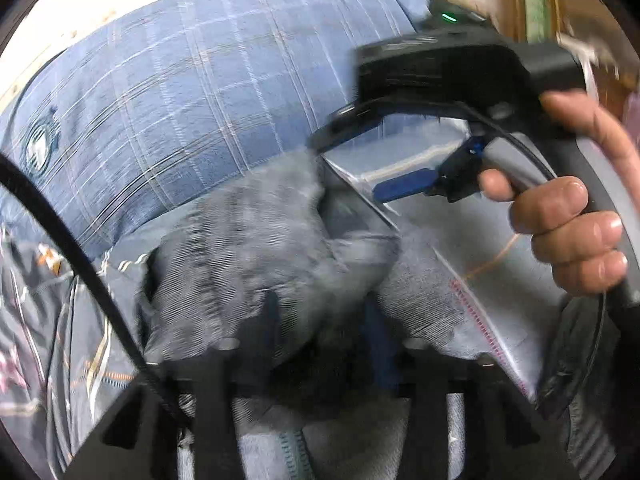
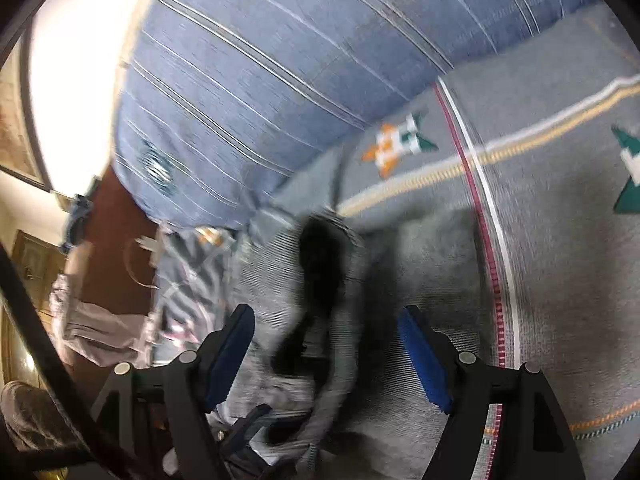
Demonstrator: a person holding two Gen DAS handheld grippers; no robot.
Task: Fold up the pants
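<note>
PROGRESS: pants [image 1: 256, 248] lay bunched, grey, on patterned bedspread [image 2: 560, 240] below blue pillow [image 1: 180, 100], no neat fold seen | LEFT: left gripper [image 1: 316, 364] blurred, grip impossible to tell | RIGHT: right gripper [image 2: 328, 356] gaped wide, nothing pinched | VIEWS: hand [image 1: 572, 232] visible from left wrist only.

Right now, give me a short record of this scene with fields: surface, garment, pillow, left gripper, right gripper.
surface: grey patterned bedspread with star motifs and stripes
garment: crumpled grey pants lying on the bedspread, not yet folded flat
pillow: blue checked pillow behind the pants
left gripper: left gripper low over the pants, fingers blurred, grip unclear
right gripper: right gripper open, blue pads apart with grey cloth lying between them, held by a hand
</note>
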